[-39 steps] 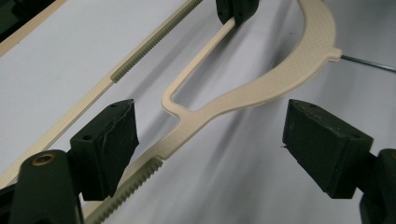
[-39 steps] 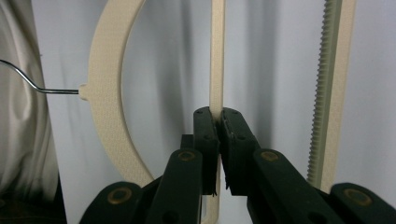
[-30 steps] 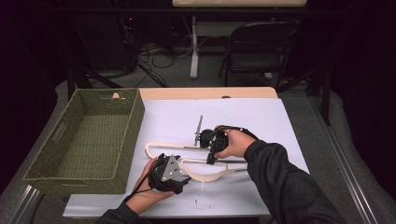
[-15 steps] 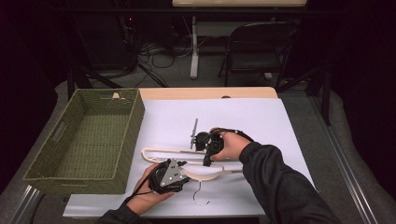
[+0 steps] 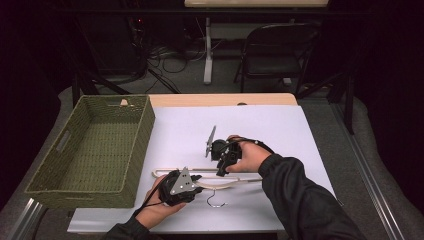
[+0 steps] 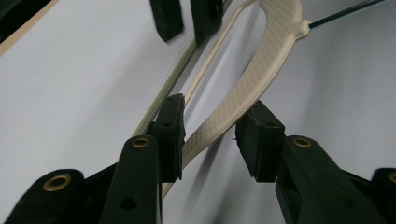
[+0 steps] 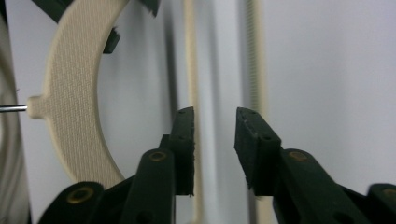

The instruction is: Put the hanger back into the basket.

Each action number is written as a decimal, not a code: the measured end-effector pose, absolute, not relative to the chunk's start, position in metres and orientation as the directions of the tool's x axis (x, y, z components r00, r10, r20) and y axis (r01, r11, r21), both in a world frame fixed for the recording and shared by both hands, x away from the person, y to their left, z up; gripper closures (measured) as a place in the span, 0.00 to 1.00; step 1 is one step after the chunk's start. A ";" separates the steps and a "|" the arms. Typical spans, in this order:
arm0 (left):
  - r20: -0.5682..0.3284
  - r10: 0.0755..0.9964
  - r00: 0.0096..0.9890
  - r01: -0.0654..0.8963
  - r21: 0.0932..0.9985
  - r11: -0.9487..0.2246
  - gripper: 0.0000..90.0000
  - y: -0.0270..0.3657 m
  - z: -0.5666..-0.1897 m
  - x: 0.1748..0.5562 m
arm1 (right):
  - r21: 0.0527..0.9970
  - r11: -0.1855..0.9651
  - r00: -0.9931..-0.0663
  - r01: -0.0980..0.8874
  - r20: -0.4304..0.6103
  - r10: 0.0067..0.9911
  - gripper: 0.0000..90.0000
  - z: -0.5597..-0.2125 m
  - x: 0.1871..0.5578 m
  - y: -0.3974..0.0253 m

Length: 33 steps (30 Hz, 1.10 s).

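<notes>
Your cream plastic hanger [image 5: 220, 181] lies flat on the white sheet near the front edge of the tabletop [image 5: 280, 125], its metal hook [image 5: 216, 201] pointing toward you. Your left claw [image 6: 210, 135] stands open around the hanger's curved shoulder, one jaw touching its inner edge, the other just beside it. Your right claw [image 7: 214, 140] hangs narrowly open over the thin lower bars, one bar running between its jaws. To your left a green woven basket [image 5: 60, 175] sits with its front edge overhanging the tabletop, well apart from the hanger. Bare wood shows along the tabletop's far edge. Beyond it the room is dark, with a folding chair [image 5: 272, 55] and cables [image 5: 165, 55] strewn on the floor.
</notes>
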<state>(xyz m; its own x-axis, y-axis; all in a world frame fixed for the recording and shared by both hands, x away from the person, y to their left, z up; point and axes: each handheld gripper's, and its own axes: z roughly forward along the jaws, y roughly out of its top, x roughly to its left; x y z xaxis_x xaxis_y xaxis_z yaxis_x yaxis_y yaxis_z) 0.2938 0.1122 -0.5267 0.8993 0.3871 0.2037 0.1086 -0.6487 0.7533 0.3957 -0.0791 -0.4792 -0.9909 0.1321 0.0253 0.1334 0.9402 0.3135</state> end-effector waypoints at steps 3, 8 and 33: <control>0.188 0.390 0.901 0.124 0.750 -0.649 0.71 0.111 -0.522 0.297 | 0.389 0.912 -0.985 0.132 -0.053 0.165 0.66 -0.461 0.391 -0.096; 0.152 0.392 0.908 0.156 0.743 -0.650 0.72 0.111 -0.515 0.303 | 0.421 0.898 -0.967 0.131 -0.146 0.209 0.57 -0.446 0.381 -0.119; 0.018 0.383 0.924 0.249 0.731 -0.635 0.96 0.104 -0.476 0.329 | 0.573 0.799 -0.905 0.183 -0.219 0.365 0.65 -0.417 0.359 -0.201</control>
<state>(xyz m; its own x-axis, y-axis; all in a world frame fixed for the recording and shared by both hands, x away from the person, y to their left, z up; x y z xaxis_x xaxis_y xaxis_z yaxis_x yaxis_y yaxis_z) 0.3294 0.1040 -0.4758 0.9237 0.3826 0.0184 0.2485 -0.6352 0.7313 0.3590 -0.2015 -0.4172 -0.9051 0.3646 -0.2186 0.1832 0.7985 0.5734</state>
